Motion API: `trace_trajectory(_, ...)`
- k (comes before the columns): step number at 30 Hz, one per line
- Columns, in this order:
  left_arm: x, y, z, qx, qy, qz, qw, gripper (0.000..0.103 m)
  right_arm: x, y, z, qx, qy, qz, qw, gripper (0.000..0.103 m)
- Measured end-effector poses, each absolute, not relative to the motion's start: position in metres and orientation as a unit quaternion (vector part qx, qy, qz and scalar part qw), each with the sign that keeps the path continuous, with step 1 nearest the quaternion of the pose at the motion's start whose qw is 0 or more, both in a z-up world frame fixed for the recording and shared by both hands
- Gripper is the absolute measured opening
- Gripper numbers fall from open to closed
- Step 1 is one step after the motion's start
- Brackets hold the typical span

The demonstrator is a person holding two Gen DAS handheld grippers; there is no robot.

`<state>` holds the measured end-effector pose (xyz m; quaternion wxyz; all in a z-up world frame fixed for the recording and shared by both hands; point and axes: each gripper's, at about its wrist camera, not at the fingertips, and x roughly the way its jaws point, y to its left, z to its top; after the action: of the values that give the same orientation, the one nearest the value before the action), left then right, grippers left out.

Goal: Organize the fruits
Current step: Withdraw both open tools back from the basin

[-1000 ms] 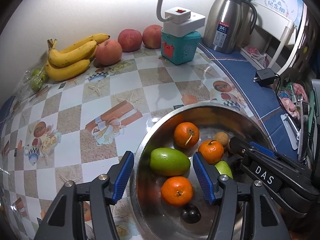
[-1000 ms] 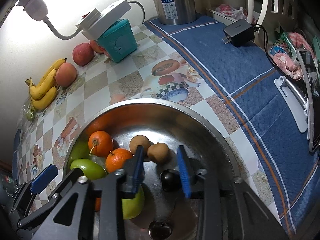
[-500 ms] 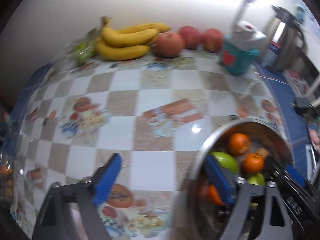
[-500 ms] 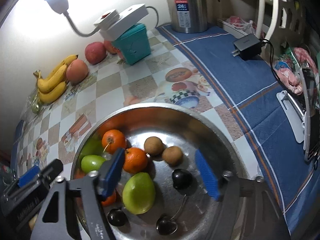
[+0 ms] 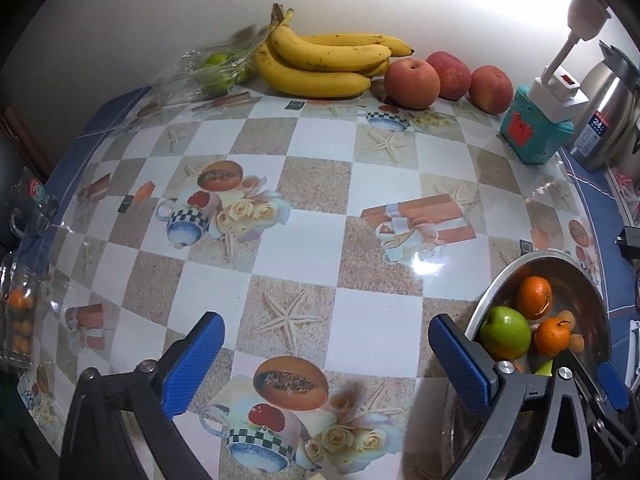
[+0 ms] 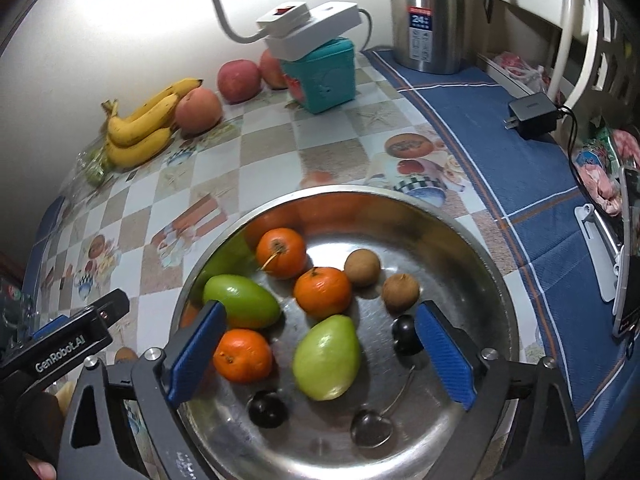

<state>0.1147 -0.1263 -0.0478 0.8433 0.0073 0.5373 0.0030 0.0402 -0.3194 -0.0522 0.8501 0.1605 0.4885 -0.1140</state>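
Observation:
A steel bowl [image 6: 460, 232] holds three oranges, a green mango [image 6: 244, 300], a green pear [image 6: 328, 356], two brown longans and two dark round fruits. My right gripper [image 6: 320, 312] hangs over the bowl with its jaws opening wide; the fruit below them is not touched. My left gripper [image 5: 324, 328] is over bare tablecloth to the left of the bowl [image 5: 496, 284], its jaws also opening, with nothing between them. Bananas [image 5: 320, 64], three apples [image 5: 412, 78] and bagged limes [image 5: 216, 68] lie along the back wall.
A teal box [image 6: 324, 76] topped by a white power strip stands beside a steel thermos [image 6: 428, 16]. A black charger [image 6: 532, 114] lies on the blue cloth at right. A clear container [image 5: 18, 312] of small oranges sits at the table's left edge.
My left gripper has swung left from over the bowl to the tablecloth and spread wide. The right gripper's jaws, narrow around a dark fruit before, have spread; that fruit lies in the bowl.

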Motion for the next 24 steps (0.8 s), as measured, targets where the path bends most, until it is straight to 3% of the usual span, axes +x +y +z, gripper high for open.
trace_trajectory(11,0.104,-0.11,-0.043,0.037,0.524,0.021,0.851,0.103,0.034,-0.3,-0.046,0.157,0.489,-0.103,0.852,0.099)
trace_trajectory(24,0.085,-0.088,-0.051,0.055,0.57,0.066,0.817,0.103,0.017,-0.288,-0.048,0.163,0.501,-0.102,0.844,0.099)
